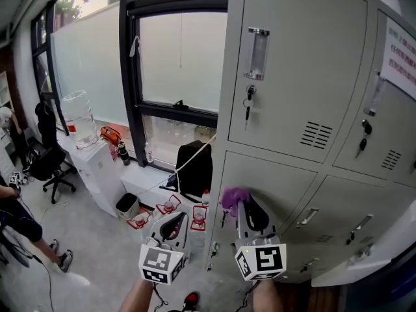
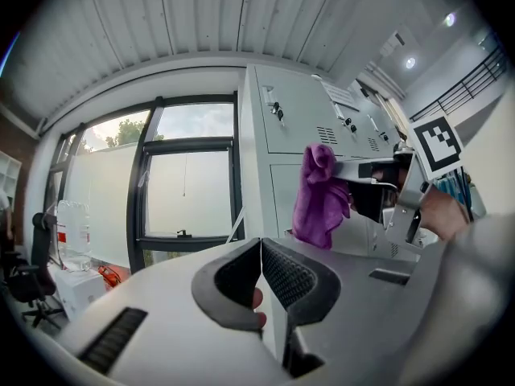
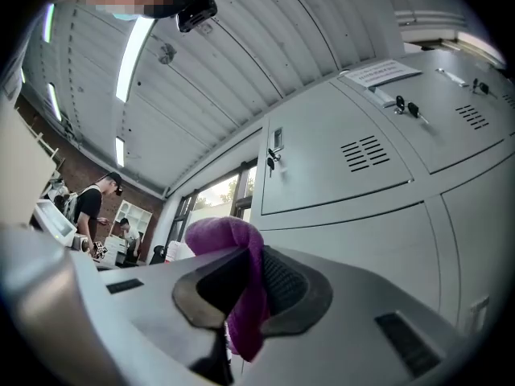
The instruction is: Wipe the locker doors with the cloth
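"Purple cloth (image 3: pixel 223 232) sits in the jaws of the right gripper (image 3: pixel 251 249), correct?"

"Yes. The jaws are clamped on it. A fold bulges above the tips and a tail hangs below them."

"And the left gripper (image 2: pixel 260 241)?"

"Its jaws are pressed together with nothing between them. In the head view it sits lower than the right one, to the left of the cabinet's edge."

"Where is the cloth in relation to the lockers (image 1: pixel 292 77)?"

"It is held up in front of a grey door in the second row, just under the top left door and near the cabinet's left edge. I cannot tell whether it touches the metal."

"What is on that top door?"

"A key (image 1: pixel 247 106) hangs in the lock under a clear label holder (image 1: pixel 258 51), and a vent (image 1: pixel 316 134) is cut in to the right. A white paper notice (image 1: pixel 400 54) is stuck on the next door along."

"And beyond the lockers?"

"A black-framed window (image 1: pixel 175 57) stands to the left, with something black (image 1: pixel 195 164) on the sill below it. Further left are a water jug (image 1: pixel 79 116) on a white stand and a black office chair (image 1: pixel 49 158)."
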The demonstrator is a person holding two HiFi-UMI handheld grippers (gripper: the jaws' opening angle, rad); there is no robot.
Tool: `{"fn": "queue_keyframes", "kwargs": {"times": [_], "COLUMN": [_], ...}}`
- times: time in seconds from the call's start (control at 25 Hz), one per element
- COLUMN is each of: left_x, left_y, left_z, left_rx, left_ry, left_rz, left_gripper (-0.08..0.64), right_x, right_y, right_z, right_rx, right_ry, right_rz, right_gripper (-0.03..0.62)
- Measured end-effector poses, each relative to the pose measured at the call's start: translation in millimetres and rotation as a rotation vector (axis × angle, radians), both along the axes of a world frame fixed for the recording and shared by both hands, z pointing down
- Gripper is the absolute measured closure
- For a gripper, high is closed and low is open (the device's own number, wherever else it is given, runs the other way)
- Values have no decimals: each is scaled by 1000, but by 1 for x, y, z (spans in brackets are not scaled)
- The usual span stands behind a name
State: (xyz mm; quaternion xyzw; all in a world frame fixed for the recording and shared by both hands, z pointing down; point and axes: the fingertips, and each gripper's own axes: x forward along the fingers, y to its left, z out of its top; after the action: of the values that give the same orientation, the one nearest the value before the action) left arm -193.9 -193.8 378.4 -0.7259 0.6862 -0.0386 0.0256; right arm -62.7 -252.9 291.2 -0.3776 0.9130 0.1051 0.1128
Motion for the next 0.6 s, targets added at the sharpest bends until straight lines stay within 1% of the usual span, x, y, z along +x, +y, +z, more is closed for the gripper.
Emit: {"fn": "queue_keyframes", "kwargs": {"times": [0.28, 0.6], "left_x": [-25, -41], "left_y": [-21, -37], "left_z": [4, 7], "left_rx": [-9, -12], "left_ry": [14, 31], "left_rz": [7, 10], "left_gripper": [535, 535], "right_x": [-35, -47], "right_y": [-31, -62], "right_z": [-13, -18], "right_rx": [13, 5], "right_ry": [-14, -15], "right_rz": [8, 49], "right_gripper": [540, 540]}}
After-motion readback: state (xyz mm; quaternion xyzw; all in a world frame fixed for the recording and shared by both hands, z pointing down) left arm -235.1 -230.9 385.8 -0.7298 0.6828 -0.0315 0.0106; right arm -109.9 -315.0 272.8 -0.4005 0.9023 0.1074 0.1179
